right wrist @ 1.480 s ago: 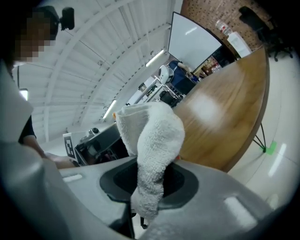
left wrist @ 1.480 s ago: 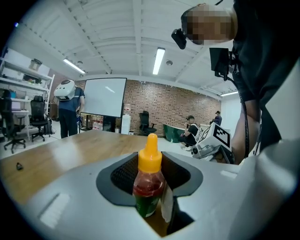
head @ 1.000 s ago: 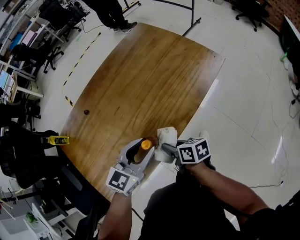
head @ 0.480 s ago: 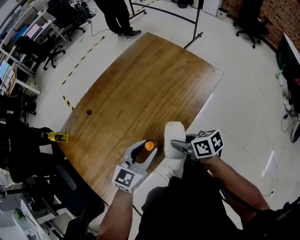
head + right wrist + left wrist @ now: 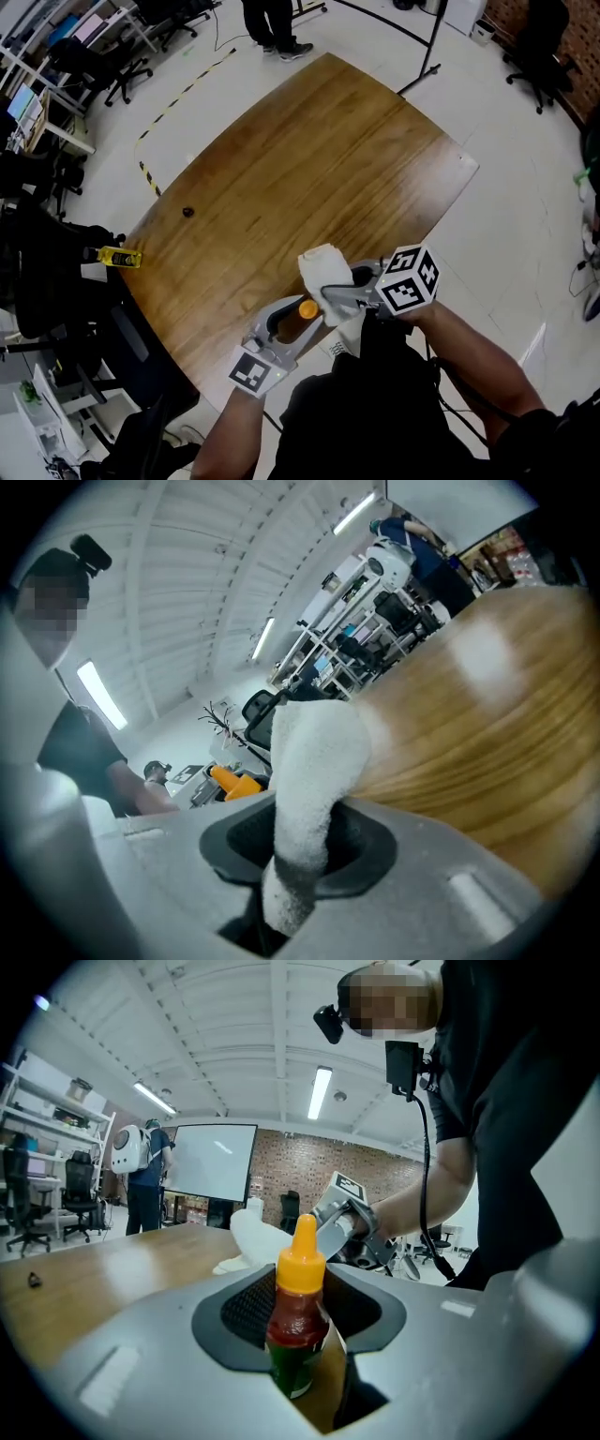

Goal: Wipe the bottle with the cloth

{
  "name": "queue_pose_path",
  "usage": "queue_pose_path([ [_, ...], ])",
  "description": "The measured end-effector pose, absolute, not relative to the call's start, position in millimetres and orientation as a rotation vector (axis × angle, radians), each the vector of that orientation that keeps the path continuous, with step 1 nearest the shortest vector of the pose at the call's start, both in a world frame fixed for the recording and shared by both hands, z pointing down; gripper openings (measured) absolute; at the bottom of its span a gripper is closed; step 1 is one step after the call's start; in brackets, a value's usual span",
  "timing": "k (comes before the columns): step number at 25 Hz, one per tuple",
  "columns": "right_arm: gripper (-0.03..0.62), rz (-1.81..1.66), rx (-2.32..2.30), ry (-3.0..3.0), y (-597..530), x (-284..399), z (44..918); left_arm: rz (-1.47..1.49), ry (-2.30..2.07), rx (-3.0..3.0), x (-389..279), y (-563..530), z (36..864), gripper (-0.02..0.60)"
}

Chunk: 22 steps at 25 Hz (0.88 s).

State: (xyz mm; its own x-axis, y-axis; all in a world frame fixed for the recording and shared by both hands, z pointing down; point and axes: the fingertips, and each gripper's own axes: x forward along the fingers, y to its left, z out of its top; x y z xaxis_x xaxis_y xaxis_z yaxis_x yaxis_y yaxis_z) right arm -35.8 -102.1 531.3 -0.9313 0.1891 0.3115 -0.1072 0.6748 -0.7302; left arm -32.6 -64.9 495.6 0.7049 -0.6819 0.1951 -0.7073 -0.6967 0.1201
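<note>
The left gripper (image 5: 292, 321) is clamped on a small red-sauce squeeze bottle with an orange nozzle cap (image 5: 298, 1307), held upright above the near edge of a brown wooden table (image 5: 309, 159). The right gripper (image 5: 339, 296) pinches a white terry cloth (image 5: 314, 761) between its closed jaws, the free end standing up and folding over. From the head view the cloth sits just beside the bottle's cap, possibly brushing it, though contact cannot be confirmed. A small dark object (image 5: 188, 212) lies on the table, well apart from both.
</note>
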Motion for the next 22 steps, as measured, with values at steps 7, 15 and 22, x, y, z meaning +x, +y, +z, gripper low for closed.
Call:
queue_pose_path([
  [7,0.075,1.153,-0.124,-2.438,-116.9,-50.5,556.7,0.163,-1.159,2.72,-39.3,-70.0,492.6,0.173],
  [15,0.074,0.905,-0.149,-2.338,-118.4,-59.6,583.6,0.184,-1.157,2.703,-34.8,-65.5,495.0,0.175],
  [22,0.072,0.515,-0.154,-2.227,-118.3,-65.9,601.9,0.128,-1.183,2.696,-34.0,-68.8,490.1,0.175],
])
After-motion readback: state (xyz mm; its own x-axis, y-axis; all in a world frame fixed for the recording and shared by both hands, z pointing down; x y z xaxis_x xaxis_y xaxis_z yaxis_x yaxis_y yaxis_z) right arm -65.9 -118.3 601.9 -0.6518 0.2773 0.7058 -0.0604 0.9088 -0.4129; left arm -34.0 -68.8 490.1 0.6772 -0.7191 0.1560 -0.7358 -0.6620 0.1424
